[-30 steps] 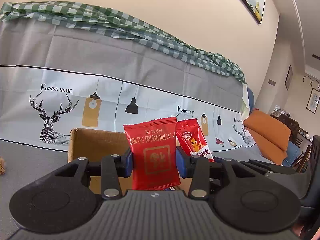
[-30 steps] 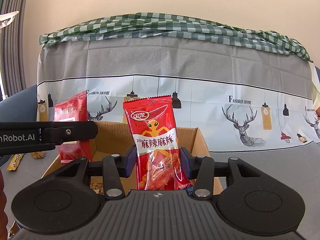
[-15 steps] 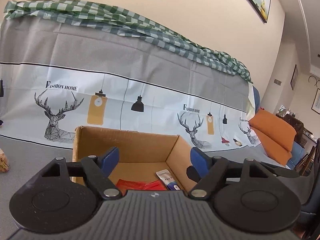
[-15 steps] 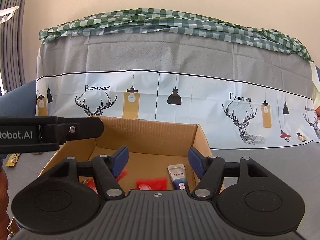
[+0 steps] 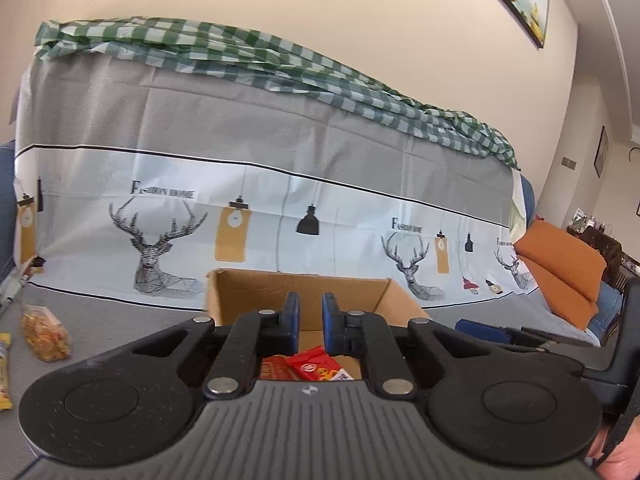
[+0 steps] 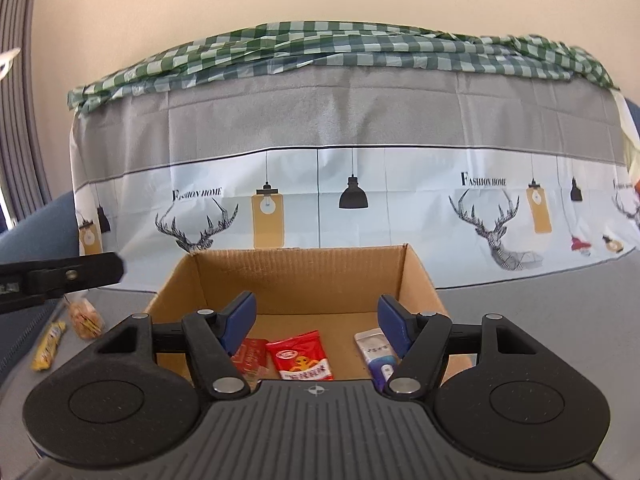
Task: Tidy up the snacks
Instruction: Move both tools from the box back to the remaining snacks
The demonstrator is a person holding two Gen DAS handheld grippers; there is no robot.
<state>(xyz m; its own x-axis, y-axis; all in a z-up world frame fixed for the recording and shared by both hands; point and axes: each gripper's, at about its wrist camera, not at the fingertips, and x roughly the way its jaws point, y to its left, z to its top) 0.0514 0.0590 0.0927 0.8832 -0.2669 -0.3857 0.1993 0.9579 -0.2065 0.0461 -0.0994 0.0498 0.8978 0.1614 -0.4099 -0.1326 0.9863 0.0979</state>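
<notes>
An open cardboard box (image 6: 298, 276) stands on the grey surface; it also shows in the left wrist view (image 5: 256, 292). Inside lie a red spicy-strip packet (image 6: 301, 356), a second red packet (image 6: 250, 354) and a white and blue tube-like pack (image 6: 376, 352). The red packets also show in the left wrist view (image 5: 316, 366). My right gripper (image 6: 316, 316) is open and empty above the box's near edge. My left gripper (image 5: 310, 322) has its jaws nearly together with nothing between them, over the box.
A clear bag of orange snacks (image 5: 42, 334) and a yellow bar (image 5: 4, 376) lie left of the box; both show in the right wrist view (image 6: 82, 318). A deer-print cloth (image 6: 352, 200) hangs behind. An orange cushion (image 5: 560, 268) lies at the right.
Both grippers let go of their red packets, which now lie in the box. The left jaws opened wide, then closed to a narrow gap. The right jaws stay open.
</notes>
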